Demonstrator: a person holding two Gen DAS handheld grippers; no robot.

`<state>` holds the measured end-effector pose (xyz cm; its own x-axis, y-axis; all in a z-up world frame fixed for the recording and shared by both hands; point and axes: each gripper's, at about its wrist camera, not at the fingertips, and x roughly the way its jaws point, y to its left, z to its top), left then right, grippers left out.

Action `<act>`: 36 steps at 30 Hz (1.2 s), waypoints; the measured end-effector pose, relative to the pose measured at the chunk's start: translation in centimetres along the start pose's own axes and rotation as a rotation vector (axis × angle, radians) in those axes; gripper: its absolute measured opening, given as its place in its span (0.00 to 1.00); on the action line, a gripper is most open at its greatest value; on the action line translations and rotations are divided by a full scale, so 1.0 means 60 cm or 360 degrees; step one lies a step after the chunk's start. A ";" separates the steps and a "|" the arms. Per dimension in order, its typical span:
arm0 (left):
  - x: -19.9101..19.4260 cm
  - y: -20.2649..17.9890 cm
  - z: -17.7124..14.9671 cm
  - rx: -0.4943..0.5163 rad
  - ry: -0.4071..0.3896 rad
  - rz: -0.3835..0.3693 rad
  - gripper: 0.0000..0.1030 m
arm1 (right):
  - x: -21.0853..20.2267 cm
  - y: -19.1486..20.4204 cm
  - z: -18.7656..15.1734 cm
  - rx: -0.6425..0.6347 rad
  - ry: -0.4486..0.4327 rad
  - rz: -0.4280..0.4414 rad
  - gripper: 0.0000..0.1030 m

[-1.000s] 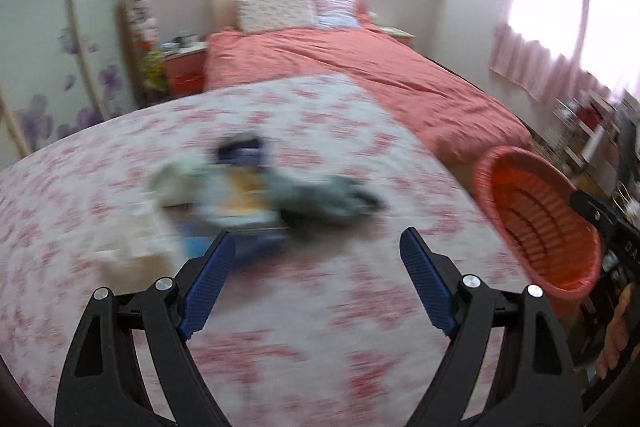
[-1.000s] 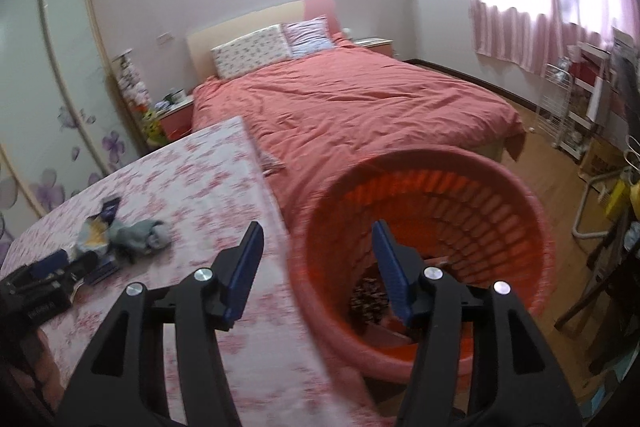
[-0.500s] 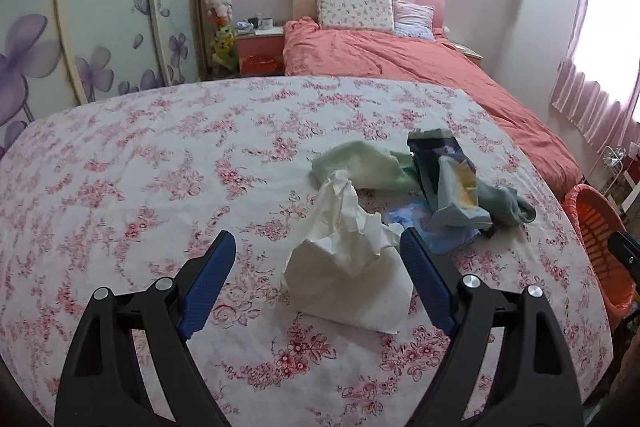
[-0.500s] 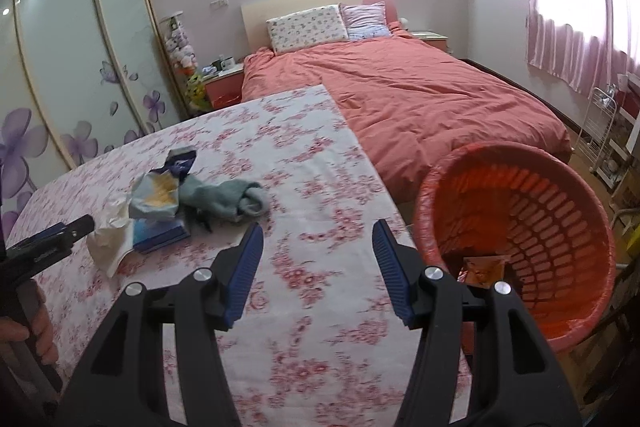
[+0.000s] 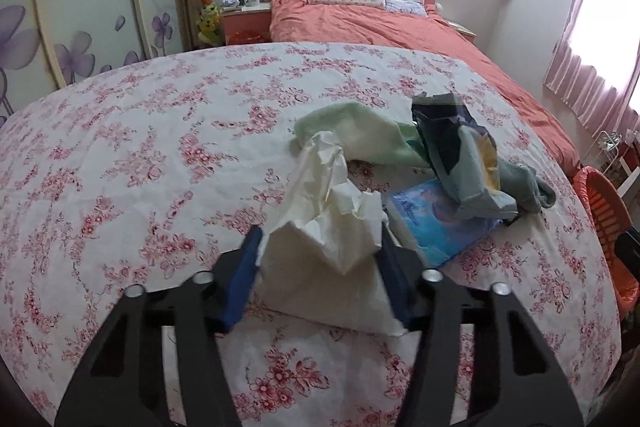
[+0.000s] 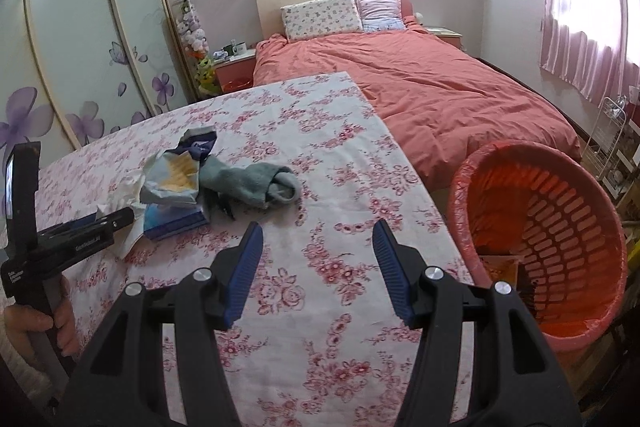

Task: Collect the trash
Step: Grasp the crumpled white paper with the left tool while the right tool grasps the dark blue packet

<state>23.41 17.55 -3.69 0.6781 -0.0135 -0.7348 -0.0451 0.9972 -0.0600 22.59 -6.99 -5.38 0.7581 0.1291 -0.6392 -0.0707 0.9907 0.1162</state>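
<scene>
A crumpled white paper (image 5: 324,227) lies on the floral tablecloth (image 5: 132,163). My left gripper (image 5: 320,247) has its jaws on both sides of it, closing against it. Behind it lie a blue packet (image 5: 436,223), a silver snack bag (image 5: 468,171), a green cloth (image 5: 356,135) and a grey sock (image 5: 528,183). In the right wrist view my right gripper (image 6: 318,247) is open and empty above the table, with the sock (image 6: 256,183), the snack bag (image 6: 176,179) and the left gripper (image 6: 80,231) ahead to the left. The orange basket (image 6: 560,227) stands at the right with some trash inside.
A bed with a coral duvet (image 6: 420,83) lies beyond the table. A wardrobe with purple flowers (image 6: 80,59) lines the left wall. A nightstand (image 5: 244,23) stands by the bed. A wire rack (image 6: 608,143) stands at the far right by the pink curtains.
My left gripper has moved forward onto the white paper and narrowed around it. My right gripper has swung left from the basket to over the table.
</scene>
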 end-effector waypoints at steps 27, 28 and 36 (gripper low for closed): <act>-0.075 0.164 -0.006 -0.0167 -0.0151 0.0162 0.38 | 0.089 0.232 0.056 -0.0214 0.0039 0.0187 0.40; -0.076 0.167 -0.005 -0.0169 -0.0153 0.0163 0.38 | 0.093 0.238 0.059 -0.0216 0.0044 0.0181 0.40; -0.079 0.169 -0.004 -0.0169 -0.0161 0.0148 0.38 | 0.127 0.237 0.053 -0.0237 0.0123 0.0052 0.15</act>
<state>19.56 27.68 -0.99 0.7374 0.0913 -0.6693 -0.1848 0.9803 -0.0700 29.44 7.93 -6.21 0.7022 0.1586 -0.6941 -0.1943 0.9805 0.0275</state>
